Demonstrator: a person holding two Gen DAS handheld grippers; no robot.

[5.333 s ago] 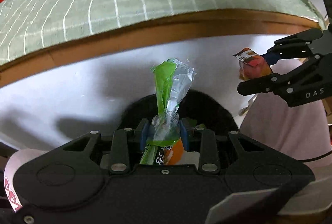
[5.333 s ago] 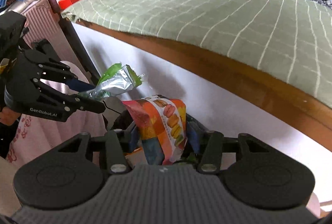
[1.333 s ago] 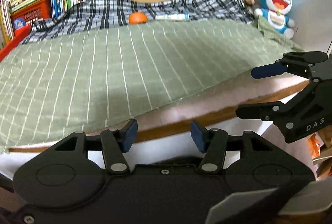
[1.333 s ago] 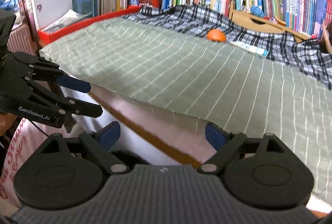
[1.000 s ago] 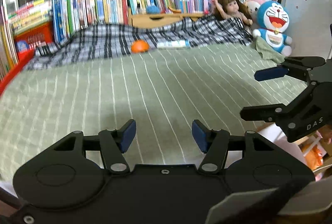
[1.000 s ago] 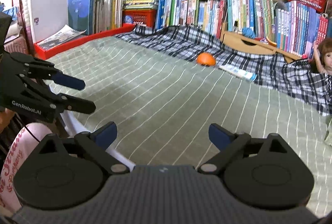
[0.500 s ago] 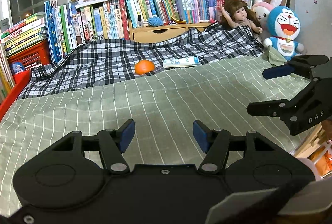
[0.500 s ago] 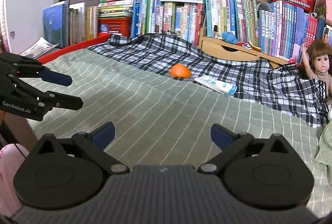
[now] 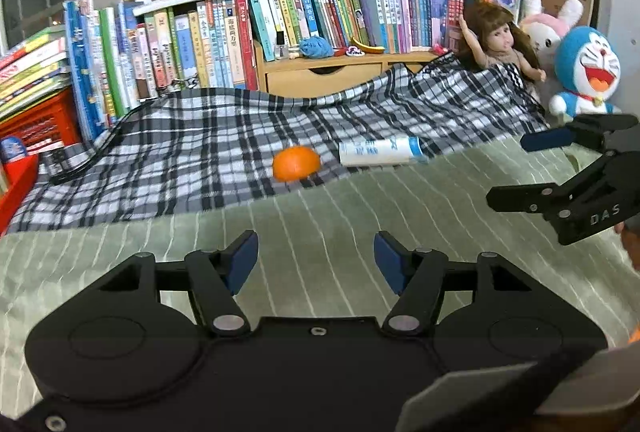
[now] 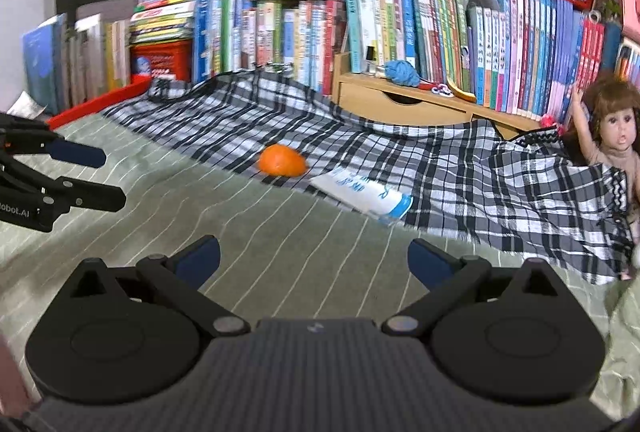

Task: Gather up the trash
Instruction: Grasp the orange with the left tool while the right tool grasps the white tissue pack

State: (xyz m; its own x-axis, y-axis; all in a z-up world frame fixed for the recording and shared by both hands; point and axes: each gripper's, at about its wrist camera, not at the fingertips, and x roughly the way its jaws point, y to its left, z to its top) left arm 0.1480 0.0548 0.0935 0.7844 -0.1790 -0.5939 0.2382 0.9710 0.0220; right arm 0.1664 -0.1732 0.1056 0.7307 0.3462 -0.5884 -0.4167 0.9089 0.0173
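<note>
Bookshelves back a bed with a green striped sheet [image 9: 320, 216], and ahead of both empty, wide-open hand-held grippers, the left [image 9: 316, 264] and right [image 10: 314, 264], lie a round orange peel [image 9: 297, 162] and a crumpled white-and-blue wrapper [image 10: 362, 193] on the black-and-white plaid blanket [image 10: 460, 167]. Your left faces the peel almost squarely. From your right, the wrapper lies nearer, its long axis slanting away to the left.

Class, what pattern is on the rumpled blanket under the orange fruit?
Black-and-white plaid blanket; clearest in the right wrist view.

Matt cloth bedcover [image 9: 360, 216], checked blanket [image 9: 200, 159]
</note>
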